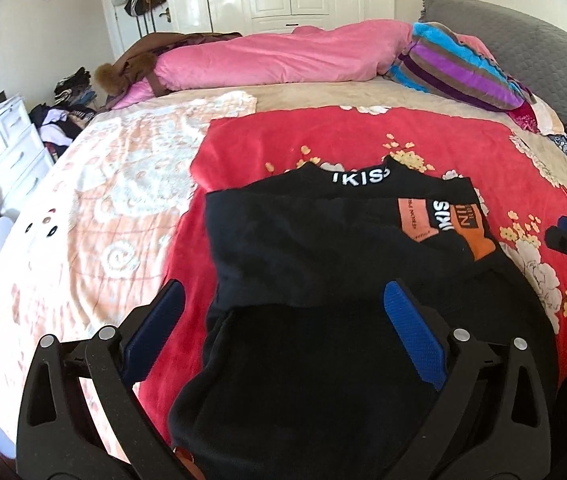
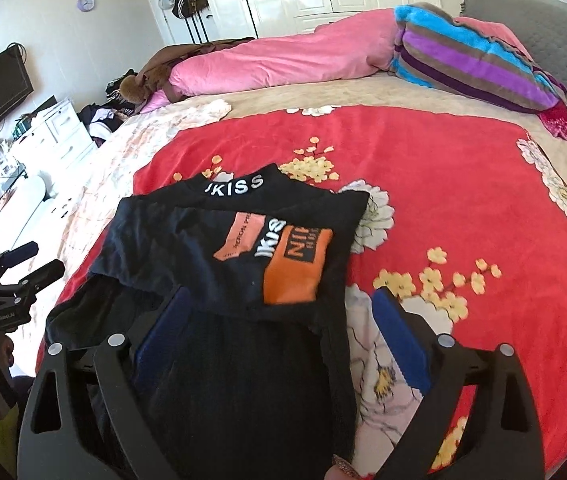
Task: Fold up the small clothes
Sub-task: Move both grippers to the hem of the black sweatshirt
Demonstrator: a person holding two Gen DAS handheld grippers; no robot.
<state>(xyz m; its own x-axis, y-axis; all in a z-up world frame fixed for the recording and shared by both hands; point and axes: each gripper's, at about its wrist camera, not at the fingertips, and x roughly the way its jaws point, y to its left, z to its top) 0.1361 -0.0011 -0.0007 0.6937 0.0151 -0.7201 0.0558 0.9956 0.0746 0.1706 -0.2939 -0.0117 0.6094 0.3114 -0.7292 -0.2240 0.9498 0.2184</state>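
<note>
A black top [image 1: 303, 248] with white "UKISS" lettering on its collar and pink and orange patches lies on the red floral blanket [image 1: 363, 140], one part laid over the other. My left gripper [image 1: 283, 288] hovers over its left half, open wide, blue pads clear of the cloth. The right gripper [image 1: 556, 229] shows at the right edge. In the right wrist view the top [image 2: 223, 248] lies under my right gripper [image 2: 281, 296], which is open, one finger over the cloth and one over the blanket [image 2: 443, 180]. The left gripper [image 2: 48, 256] stands off the top's left side.
A pink duvet [image 1: 283, 56], a striped blanket [image 1: 455, 68] and a grey pillow [image 1: 523, 40] lie at the far end of the bed. A peach patterned cover [image 1: 103, 200] spreads to the left. White drawers [image 1: 3, 140] and a clothes pile [image 1: 67, 116] stand beyond the bed's left edge.
</note>
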